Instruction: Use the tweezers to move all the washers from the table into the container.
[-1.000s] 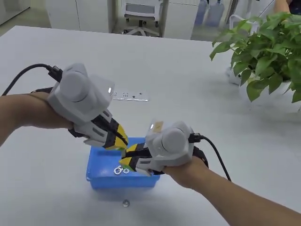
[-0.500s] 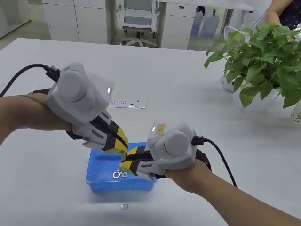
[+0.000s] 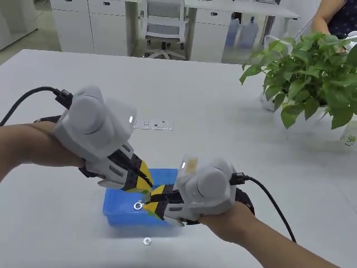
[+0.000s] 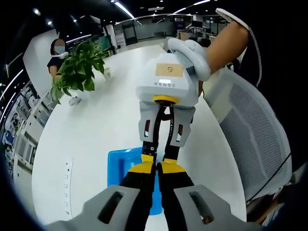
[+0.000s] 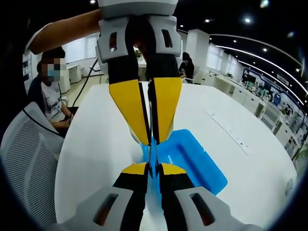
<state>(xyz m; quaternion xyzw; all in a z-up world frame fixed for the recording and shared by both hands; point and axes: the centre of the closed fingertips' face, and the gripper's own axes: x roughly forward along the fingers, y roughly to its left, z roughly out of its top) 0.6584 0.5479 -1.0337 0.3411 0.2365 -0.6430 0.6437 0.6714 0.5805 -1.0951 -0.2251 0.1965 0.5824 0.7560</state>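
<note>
One washer [image 3: 146, 241] lies on the tabletop [image 3: 223, 111] just in front of the blue container [image 3: 116, 211], and another [image 3: 138, 206] lies inside it. Above the container, thin tweezers [image 5: 150, 144] run between the left hand-held gripper [image 3: 146, 180] and the right hand-held gripper [image 3: 149, 205]. Both have their jaws pressed together on the tweezers.
</note>
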